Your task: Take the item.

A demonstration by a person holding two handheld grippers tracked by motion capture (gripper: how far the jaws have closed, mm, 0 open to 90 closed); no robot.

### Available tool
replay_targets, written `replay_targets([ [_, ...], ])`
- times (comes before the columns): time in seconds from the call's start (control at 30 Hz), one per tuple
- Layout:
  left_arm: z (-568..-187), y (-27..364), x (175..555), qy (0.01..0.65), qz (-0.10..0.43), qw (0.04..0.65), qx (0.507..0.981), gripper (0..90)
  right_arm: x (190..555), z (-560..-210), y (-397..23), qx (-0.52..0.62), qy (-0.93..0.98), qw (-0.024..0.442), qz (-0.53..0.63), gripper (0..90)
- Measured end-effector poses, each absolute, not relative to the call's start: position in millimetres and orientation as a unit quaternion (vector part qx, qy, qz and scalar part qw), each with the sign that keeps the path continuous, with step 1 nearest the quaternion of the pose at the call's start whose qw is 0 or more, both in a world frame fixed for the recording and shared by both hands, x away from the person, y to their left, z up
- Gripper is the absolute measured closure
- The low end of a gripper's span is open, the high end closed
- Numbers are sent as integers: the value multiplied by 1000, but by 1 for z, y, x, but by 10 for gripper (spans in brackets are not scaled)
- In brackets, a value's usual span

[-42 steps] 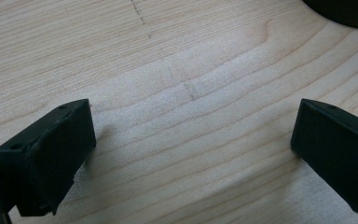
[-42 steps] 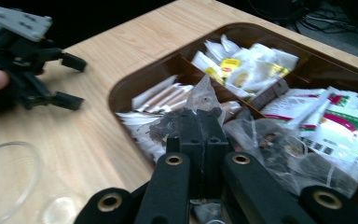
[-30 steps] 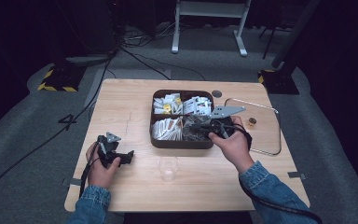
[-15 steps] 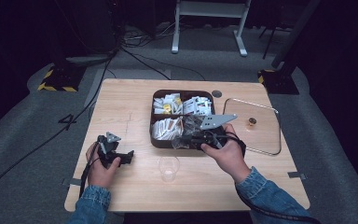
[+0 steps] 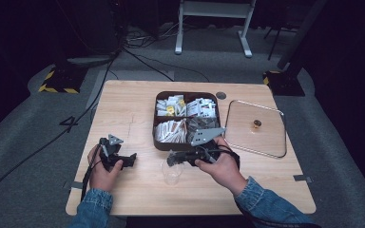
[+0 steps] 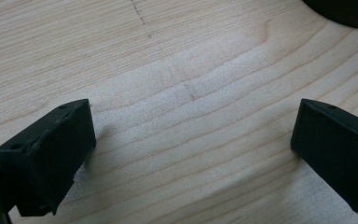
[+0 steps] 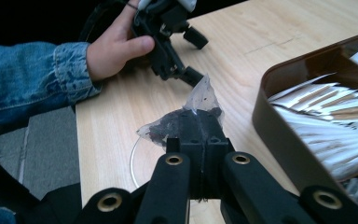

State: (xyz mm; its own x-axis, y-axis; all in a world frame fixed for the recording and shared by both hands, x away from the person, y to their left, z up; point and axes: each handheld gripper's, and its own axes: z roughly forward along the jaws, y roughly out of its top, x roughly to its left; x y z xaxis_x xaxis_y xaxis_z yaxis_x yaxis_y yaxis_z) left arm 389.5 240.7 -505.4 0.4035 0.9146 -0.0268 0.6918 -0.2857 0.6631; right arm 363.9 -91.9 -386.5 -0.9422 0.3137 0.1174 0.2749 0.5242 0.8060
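My right gripper (image 7: 198, 127) is shut on a pyramid tea bag (image 7: 201, 97) of clear mesh with dark leaves inside. The bag hangs just over the rim of a clear plastic cup (image 7: 134, 161). In the high view the right gripper (image 5: 172, 158) points left above that cup (image 5: 172, 173), in front of the brown compartment box (image 5: 155, 135). My left gripper (image 5: 132, 158) rests low on the table to the left of the cup, with its jaws wide apart. The left gripper (image 6: 191, 140) has only bare wood between its jaws.
The brown box (image 7: 279, 140) holds white sachets and paper-wrapped sticks in several compartments. Its glass lid (image 5: 266, 142) with a small knob lies flat to the right of it. A wooden table (image 5: 123, 109) carries everything; cables run over the grey floor beyond.
My right gripper has moved left and toward the person with the tea bag, from over the box to above the cup. The left gripper has stayed in place.
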Motion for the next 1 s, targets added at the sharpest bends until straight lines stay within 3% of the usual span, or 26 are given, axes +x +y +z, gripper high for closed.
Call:
replay_targets([
  [0.8,-505,241,390,512,184,303,782,2,357,-407,-75,157,900,15,407,900],
  [1.0,-505,241,390,512,184,303,782,2,355,-410,-73,158,898,12,410,751],
])
